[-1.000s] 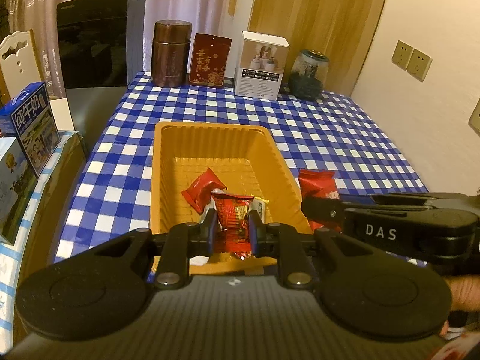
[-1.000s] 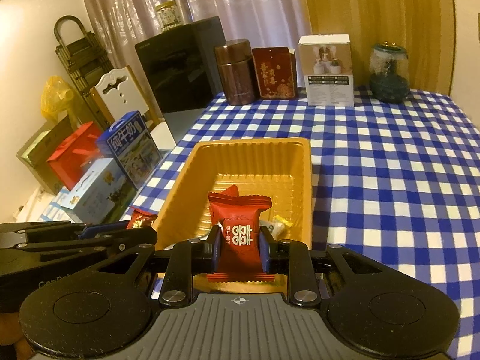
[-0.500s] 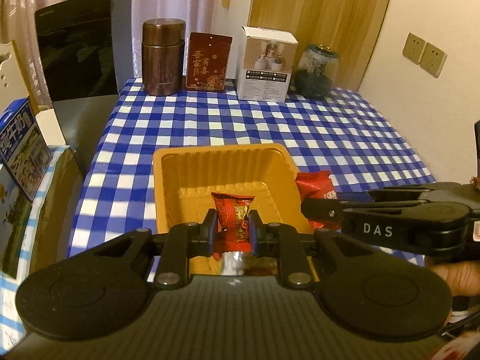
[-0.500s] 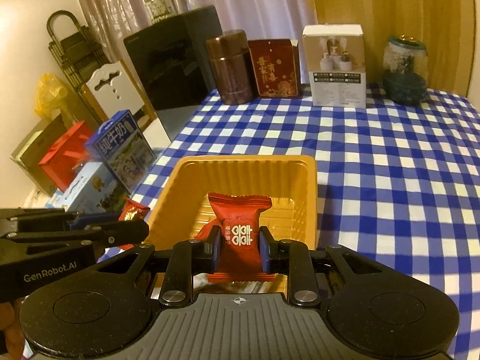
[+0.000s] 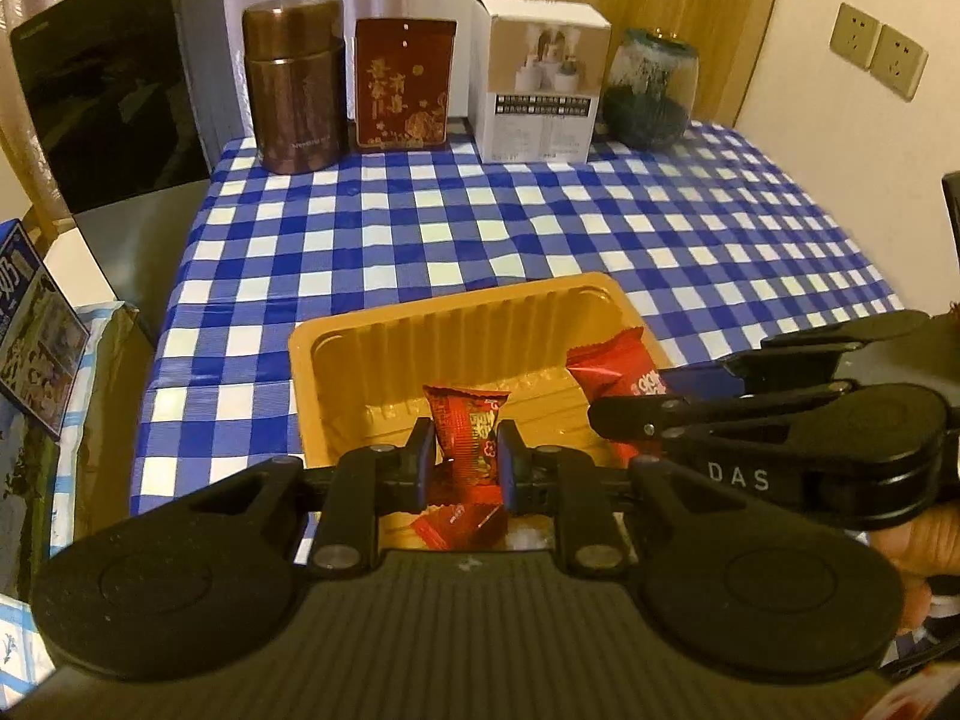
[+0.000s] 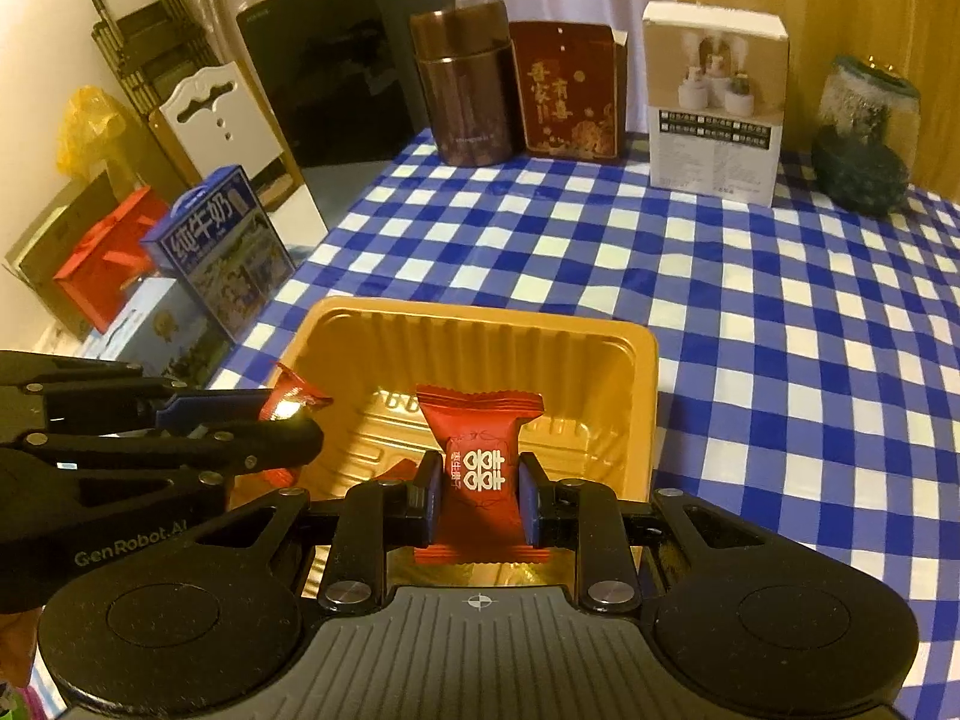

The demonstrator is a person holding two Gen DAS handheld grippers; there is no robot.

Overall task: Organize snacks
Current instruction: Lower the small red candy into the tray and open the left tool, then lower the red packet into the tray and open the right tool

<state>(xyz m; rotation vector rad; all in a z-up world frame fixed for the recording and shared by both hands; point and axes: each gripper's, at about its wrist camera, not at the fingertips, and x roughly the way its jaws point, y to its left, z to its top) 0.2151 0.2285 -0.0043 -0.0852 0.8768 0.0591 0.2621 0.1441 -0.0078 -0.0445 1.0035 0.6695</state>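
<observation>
**Both grippers raised over tray, each holding a candy**

Change since earlier frames: both grippers have lifted and drawn back; the yellow tray now sits lower and smaller in each view, with more checked bench showing beyond it.

Left wrist view: the left gripper [image 5: 463, 461] has its fingers clenched on a red printed candy [image 5: 469, 426], held at lower centre above the yellow tray [image 5: 456, 315]. The candy's long axis runs upright in the frame, crimped end uppermost. The right gripper [image 5: 606, 414] enters from the right edge carrying its own red packet. A further red wrapper shows below the fingers; whether it lies in the tray cannot be told.

Right wrist view: the right gripper [image 6: 480, 495] grips a red double-happiness candy [image 6: 480, 456] across its narrow waist, long axis upright, crimped ends above and below the fingers. Judgement: the mid-body grasp leaves both ends free, so each packet should drop flat into the tray on release.
</observation>
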